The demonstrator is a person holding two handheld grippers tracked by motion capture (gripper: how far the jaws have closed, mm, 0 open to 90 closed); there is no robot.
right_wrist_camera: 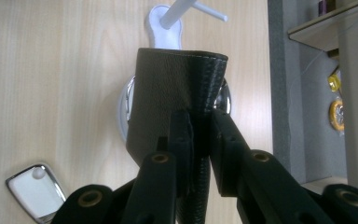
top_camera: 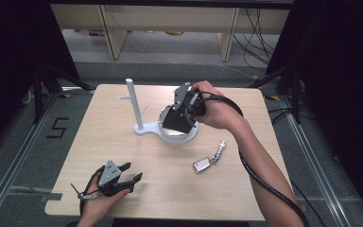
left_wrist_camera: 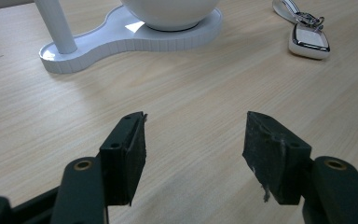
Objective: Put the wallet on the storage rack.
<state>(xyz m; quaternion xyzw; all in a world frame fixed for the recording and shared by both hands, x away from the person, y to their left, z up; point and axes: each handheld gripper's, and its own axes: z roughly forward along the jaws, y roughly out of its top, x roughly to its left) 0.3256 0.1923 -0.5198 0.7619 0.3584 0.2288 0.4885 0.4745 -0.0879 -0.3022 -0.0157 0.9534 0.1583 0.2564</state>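
wallet (top_camera: pixel 177 120) over bowl (top_camera: pixel 179 136); post (top_camera: pixel 134 101) left; key fob (top_camera: pixel 202 165) right-front

The dark wallet (top_camera: pixel 178 120) covers most of the white bowl (top_camera: pixel 182 137) beneath it, so the bowl's inside cannot be seen. In the left gripper view the bowl's upper part and the stand's post (left_wrist_camera: pixel 56 23) beside it run off the top edge. In the right gripper view the key fob (right_wrist_camera: pixel 35 191) near the bowl is cut by the bottom edge.

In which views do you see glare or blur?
High view: soft and low in detail, dark at both sides. Left gripper view: a bright glare patch on the white stand base; the key fob is slightly soft. Right gripper view: the wallet is sharp, and the shelf items at the right are blurred.
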